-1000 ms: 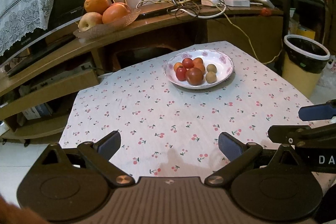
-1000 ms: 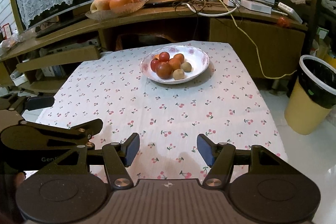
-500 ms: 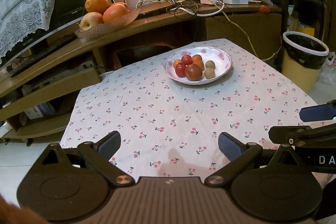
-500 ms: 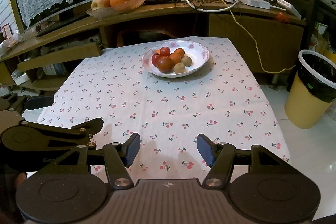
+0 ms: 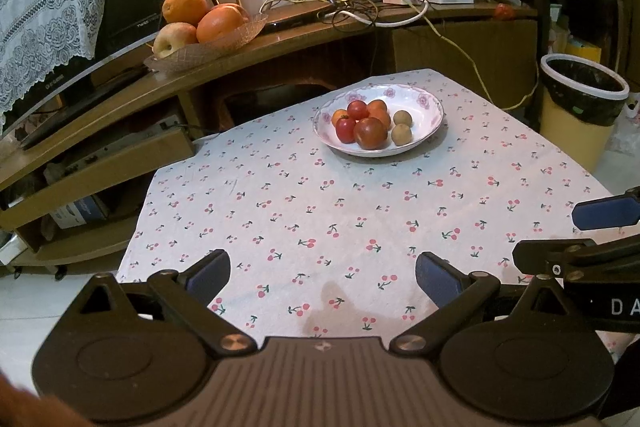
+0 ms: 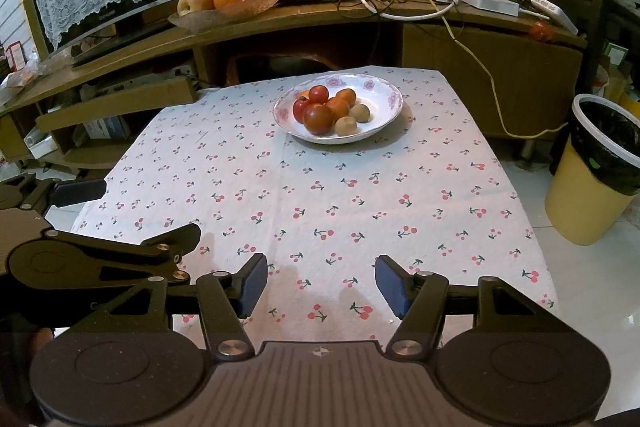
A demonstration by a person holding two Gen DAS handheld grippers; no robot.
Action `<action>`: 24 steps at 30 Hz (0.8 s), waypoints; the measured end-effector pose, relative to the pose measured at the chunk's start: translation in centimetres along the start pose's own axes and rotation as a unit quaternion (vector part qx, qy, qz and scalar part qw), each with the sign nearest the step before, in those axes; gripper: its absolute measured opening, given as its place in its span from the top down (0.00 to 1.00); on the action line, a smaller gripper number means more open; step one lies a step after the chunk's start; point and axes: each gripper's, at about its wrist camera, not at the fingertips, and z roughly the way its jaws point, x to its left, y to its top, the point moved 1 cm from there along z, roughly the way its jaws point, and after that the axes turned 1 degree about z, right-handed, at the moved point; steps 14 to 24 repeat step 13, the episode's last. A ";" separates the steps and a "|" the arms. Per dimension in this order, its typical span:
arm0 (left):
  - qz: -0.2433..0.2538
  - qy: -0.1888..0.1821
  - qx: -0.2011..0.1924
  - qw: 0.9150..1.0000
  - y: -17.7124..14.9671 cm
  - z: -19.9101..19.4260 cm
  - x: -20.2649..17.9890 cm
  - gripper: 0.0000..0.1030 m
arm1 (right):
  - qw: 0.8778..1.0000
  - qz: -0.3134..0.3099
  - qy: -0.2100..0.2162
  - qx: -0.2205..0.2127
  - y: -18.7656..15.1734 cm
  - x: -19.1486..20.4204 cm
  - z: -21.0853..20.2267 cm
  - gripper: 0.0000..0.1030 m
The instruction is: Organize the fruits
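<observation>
On the far half of the white cherry-print tablecloth point(image 5: 320, 211) sits the shallow white ceramic plate with pink flowers on its rim point(image 5: 430, 105), and it holds all of the small fruit: red round tomatoes point(image 5: 370, 133), a few orange ones point(image 5: 378, 113) behind them, and two tan-brown round fruits point(image 5: 401, 134) on the right side of the pile. Both tools hang over the near edge of the table, well apart from the plate; the left gripper point(image 5: 322, 273) has its blue-padded fingers spread wide with nothing between them, and the right gripper point(image 6: 320, 281) is likewise spread and empty. A second, amber glass dish of large oranges and an apple point(image 5: 208, 41) stands on the brown wooden shelf point(image 5: 280, 57) behind the table, possibly a destination (the task does not say). The fruits lie touching one another in a heap, so a jaw pushed in between them could likely shove a neighbour up the low rim and send it rolling across the cloth. Round, smooth skins may squirt out of a pinch that lands off-centre, and the ripe tomatoes could bruise or split under a hard squeeze. The two grippers sit just beside each other, so a crossed reach toward the same plate risks a collision. The cloth may also drag if a finger snags it.
</observation>
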 end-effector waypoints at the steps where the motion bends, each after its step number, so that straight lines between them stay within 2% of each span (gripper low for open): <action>1: 0.000 0.000 -0.001 1.000 0.0 0.0 0.0 0.00 | 1.000 0.000 0.000 0.000 0.0 0.0 0.0 0.40; 12: 0.005 0.010 -0.017 1.000 0.1 -0.2 -0.1 0.00 | 1.000 0.002 -0.003 -0.004 -0.1 -0.2 0.2 0.40; 24: 0.005 0.012 -0.017 1.000 0.1 -0.2 -0.1 0.00 | 1.000 0.002 -0.003 -0.003 -0.1 -0.2 0.2 0.40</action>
